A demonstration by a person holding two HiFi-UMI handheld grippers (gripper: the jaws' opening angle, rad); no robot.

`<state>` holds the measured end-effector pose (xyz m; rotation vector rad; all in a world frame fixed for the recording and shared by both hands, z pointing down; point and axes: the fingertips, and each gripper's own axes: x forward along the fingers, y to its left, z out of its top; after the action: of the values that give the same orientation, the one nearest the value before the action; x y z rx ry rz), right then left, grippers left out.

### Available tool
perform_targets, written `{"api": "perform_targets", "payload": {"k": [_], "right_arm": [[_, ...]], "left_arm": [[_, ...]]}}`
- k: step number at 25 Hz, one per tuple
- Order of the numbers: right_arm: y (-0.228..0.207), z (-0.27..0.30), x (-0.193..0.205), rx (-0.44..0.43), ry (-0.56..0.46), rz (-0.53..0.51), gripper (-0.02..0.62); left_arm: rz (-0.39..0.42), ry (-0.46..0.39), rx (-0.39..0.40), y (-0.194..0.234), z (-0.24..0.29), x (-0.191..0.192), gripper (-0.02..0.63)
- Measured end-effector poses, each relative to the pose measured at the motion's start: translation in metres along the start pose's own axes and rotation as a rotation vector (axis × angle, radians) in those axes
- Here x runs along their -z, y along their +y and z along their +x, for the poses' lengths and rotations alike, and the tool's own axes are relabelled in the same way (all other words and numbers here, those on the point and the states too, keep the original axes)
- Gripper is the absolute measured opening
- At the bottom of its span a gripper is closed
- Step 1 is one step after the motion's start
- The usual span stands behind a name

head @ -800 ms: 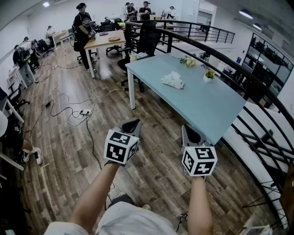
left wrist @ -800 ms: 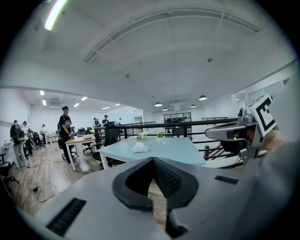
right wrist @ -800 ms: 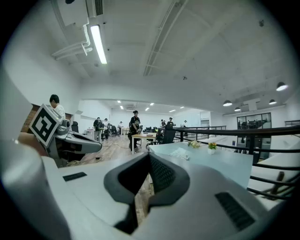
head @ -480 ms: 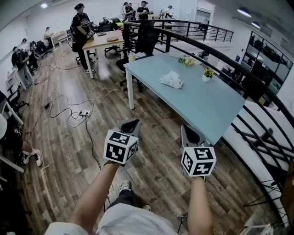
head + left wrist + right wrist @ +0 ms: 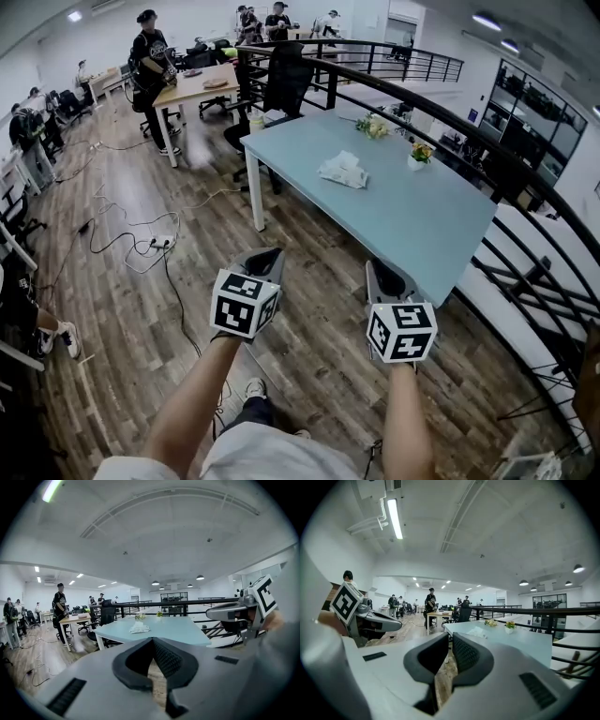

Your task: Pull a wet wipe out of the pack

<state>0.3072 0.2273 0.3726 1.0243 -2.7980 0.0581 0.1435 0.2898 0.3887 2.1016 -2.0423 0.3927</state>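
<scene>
The left gripper point(image 5: 265, 255) and the right gripper point(image 5: 384, 274) are hovering side by side above the brown wood-plank floor point(image 5: 141, 309), each carried on a bare forearm. Both are pointing toward the pale blue rectangular table with white legs point(image 5: 422, 220).

- Left gripper: the jaws are pressing together at their tips, with nothing between them.
- Right gripper: the jaws are closed as well, and empty.

The white crumpled wet wipe pack point(image 5: 342, 171) is lying on the tabletop, well apart from both grippers and near the small pot of yellow and orange flowers point(image 5: 416, 154).

Compared with the earlier head views, the table and the pack are sitting slightly lower and further left in the frame, while both grippers are keeping almost the same place and the same closed state. The person's shoe below has moved forward.
</scene>
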Motion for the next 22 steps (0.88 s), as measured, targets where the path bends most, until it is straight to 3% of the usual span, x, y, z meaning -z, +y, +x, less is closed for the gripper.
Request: {"api": "perform_targets", "payload": {"k": [22], "right_arm": [[0.016, 0.151, -0.026, 0.156, 0.055, 0.031, 0.087]], "left_arm": [[0.033, 0.014, 0.176, 0.137, 0.110, -0.028, -0.006]]}}
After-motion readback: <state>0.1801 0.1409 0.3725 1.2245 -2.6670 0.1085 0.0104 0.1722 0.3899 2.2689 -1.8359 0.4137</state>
